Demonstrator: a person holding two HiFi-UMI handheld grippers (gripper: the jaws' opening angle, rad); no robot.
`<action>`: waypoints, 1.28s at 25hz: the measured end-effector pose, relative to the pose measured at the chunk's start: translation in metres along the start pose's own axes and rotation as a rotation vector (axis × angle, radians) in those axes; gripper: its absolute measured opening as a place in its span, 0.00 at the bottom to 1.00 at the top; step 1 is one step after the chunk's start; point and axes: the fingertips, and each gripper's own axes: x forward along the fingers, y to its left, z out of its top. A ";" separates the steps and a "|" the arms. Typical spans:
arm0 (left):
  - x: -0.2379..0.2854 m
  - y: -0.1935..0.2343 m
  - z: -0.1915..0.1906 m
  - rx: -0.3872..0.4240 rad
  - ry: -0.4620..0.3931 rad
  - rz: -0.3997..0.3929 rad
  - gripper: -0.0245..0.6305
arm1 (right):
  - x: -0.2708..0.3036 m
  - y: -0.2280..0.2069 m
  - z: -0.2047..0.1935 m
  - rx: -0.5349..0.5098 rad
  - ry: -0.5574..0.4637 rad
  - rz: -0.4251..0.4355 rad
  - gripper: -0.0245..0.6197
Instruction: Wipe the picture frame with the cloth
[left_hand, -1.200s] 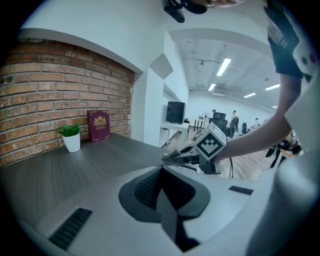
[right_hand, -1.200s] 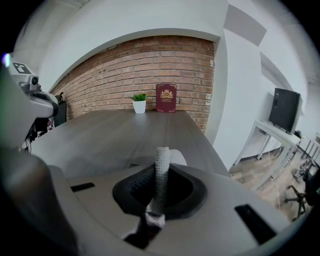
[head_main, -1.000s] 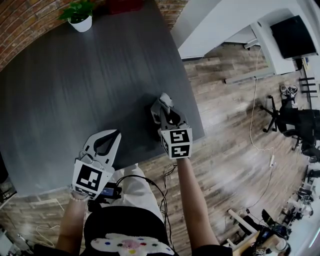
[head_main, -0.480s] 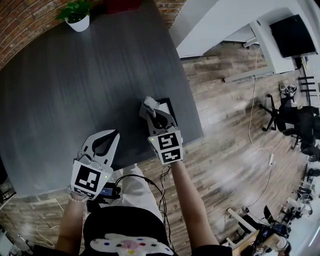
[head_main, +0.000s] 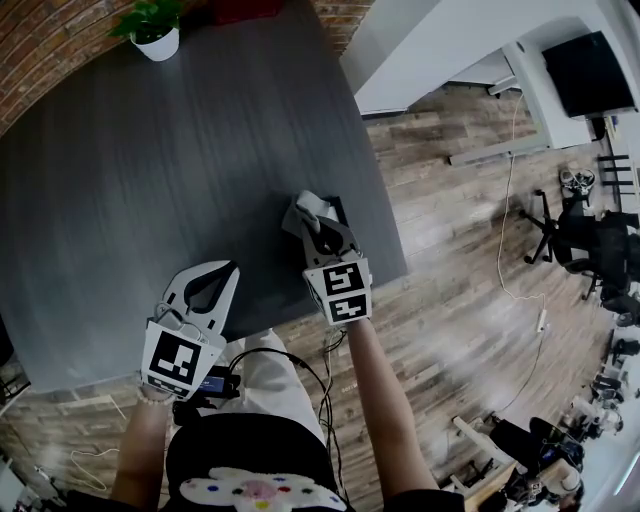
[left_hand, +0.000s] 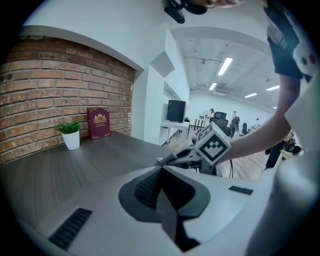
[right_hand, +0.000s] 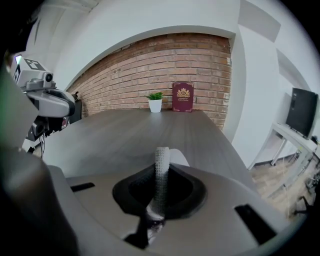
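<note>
In the head view, my right gripper (head_main: 316, 226) is over the grey table's (head_main: 150, 180) front right corner, shut on a grey cloth (head_main: 303, 209). A dark picture frame (head_main: 341, 211) lies flat beneath it, mostly hidden by gripper and cloth. The right gripper view shows the cloth (right_hand: 161, 162) as a knobbly strip pinched between the jaws of my right gripper (right_hand: 162, 174). My left gripper (head_main: 229, 269) hovers at the table's front edge, left of the frame, shut and holding nothing. The left gripper view shows the jaws of my left gripper (left_hand: 161, 171) closed together.
A potted plant (head_main: 160, 40) and a red book (head_main: 245, 10) stand at the table's far edge by the brick wall. The table's right edge drops to wooden floor (head_main: 450, 250). An office chair (head_main: 590, 240) and a monitor (head_main: 585, 70) stand far right.
My right gripper slid left across the frame with the cloth, then drifted slightly back to the right. My left gripper stayed in place.
</note>
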 end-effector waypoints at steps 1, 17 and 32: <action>0.000 0.000 0.000 -0.001 0.000 0.001 0.05 | 0.000 -0.005 -0.001 0.003 0.002 -0.010 0.08; 0.005 -0.002 -0.004 -0.001 0.009 0.004 0.05 | -0.014 -0.085 -0.002 0.005 0.003 -0.194 0.08; 0.012 -0.002 -0.005 -0.005 0.021 0.003 0.05 | -0.018 -0.101 0.005 -0.079 0.008 -0.229 0.08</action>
